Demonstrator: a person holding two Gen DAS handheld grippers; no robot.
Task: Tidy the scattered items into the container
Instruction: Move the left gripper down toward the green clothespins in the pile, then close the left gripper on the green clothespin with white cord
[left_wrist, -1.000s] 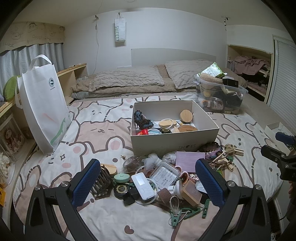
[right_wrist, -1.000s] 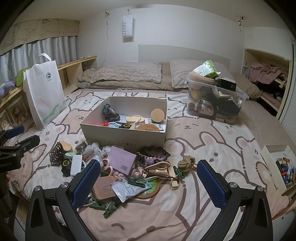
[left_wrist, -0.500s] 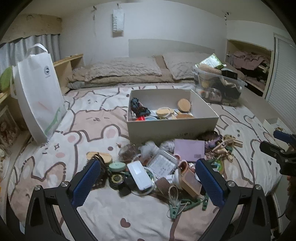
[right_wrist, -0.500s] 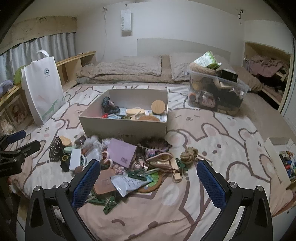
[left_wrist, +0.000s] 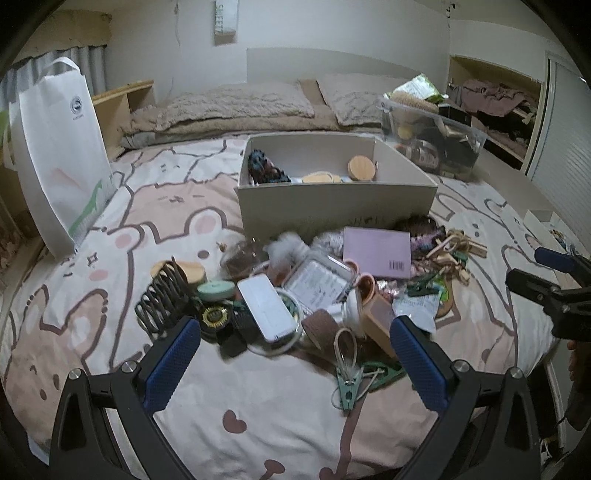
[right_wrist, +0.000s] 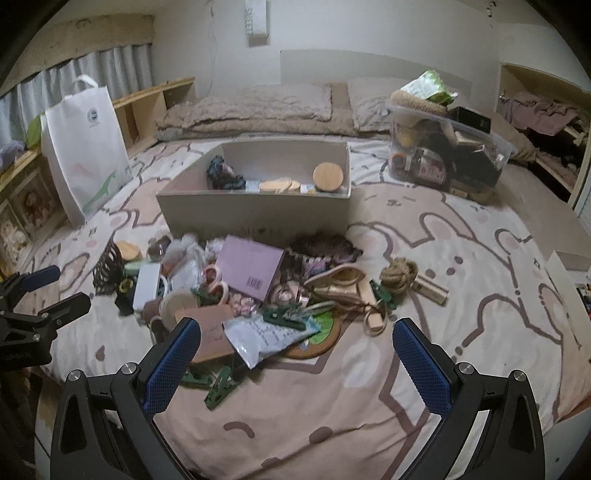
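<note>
Both cameras have dropped lower and closer over the last second, so the pile now fills mid-frame; you're closing in for a first pick, I'd say. Your left gripper (left_wrist: 295, 354) has its fingers spread wide and empty, the white power bank (left_wrist: 266, 308) sitting between them just ahead. Your right gripper (right_wrist: 296, 354) is equally wide apart with nothing held, over the crumpled foil packet (right_wrist: 258, 338) and green clothespins (right_wrist: 221, 386).

The beige cardboard box (left_wrist: 332, 203) sits centre frame behind the clutter, already holding wooden lids (left_wrist: 362, 168).

The left view alone shows the dark coil-shaped holder (left_wrist: 162, 302) clearly at lower left. The right view alone gives you the rope knot (right_wrist: 399, 273) plainly, right of centre.
</note>
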